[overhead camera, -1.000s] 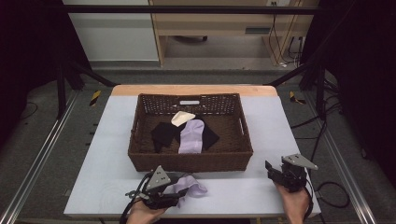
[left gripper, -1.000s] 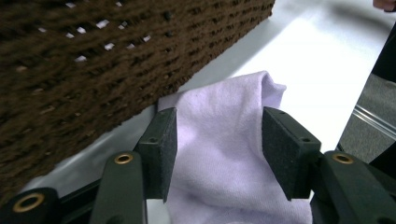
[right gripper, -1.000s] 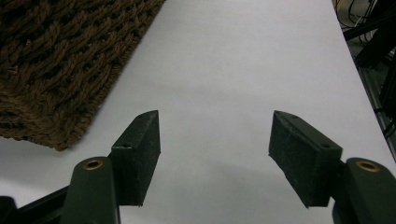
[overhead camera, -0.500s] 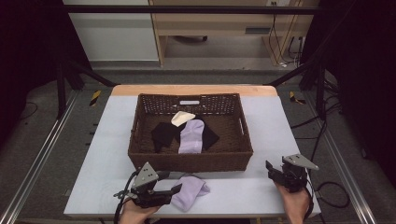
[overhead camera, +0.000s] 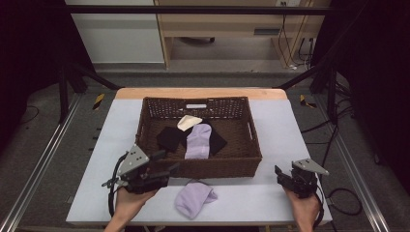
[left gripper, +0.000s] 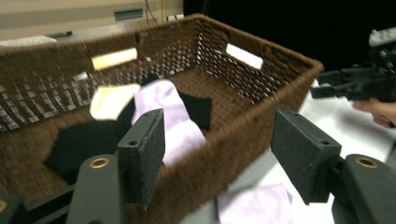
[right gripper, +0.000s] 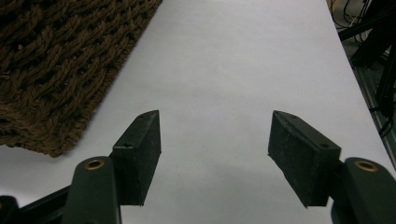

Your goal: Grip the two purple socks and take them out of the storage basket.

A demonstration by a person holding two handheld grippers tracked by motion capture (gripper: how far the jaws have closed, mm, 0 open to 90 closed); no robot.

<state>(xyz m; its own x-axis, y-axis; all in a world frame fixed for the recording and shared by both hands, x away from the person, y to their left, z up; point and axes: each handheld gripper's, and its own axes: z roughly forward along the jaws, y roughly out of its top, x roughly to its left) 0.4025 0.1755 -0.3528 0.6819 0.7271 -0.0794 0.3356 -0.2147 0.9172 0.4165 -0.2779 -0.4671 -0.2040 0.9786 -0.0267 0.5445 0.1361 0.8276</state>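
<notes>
Lilac sock (overhead camera: 195, 198) lies crumpled on the white table (overhead camera: 270, 193), just in front of the wicker basket (overhead camera: 203, 168) and free of both grippers. In the left gripper view a corner of it (left gripper: 254, 205) shows low between the jaws, on the tabletop beside the basket's near wall.

At about nine o'clock from the sock, the left gripper (overhead camera: 167, 166) hovers with its tips pointing toward the basket. Its jaws have just been opening; they stand wide apart with nothing between the pads, and the basket wall (left gripper: 224, 140) shows behind the gap.

At twelve o'clock from the sock, inside the basket, a second lilac sock (overhead camera: 198, 140) lies across a black sock (overhead camera: 170, 138), with a cream sock (overhead camera: 188, 122) at the far end of the pile. In the left gripper view the same three lie on the basket floor.

At three o'clock, well apart from the sock, the right gripper (overhead camera: 279, 174) rests near the table's right edge. Its jaws gape over bare table (right gripper: 224, 84) and grip nothing, with the basket's corner (right gripper: 51, 70) at ten o'clock in its own view.
</notes>
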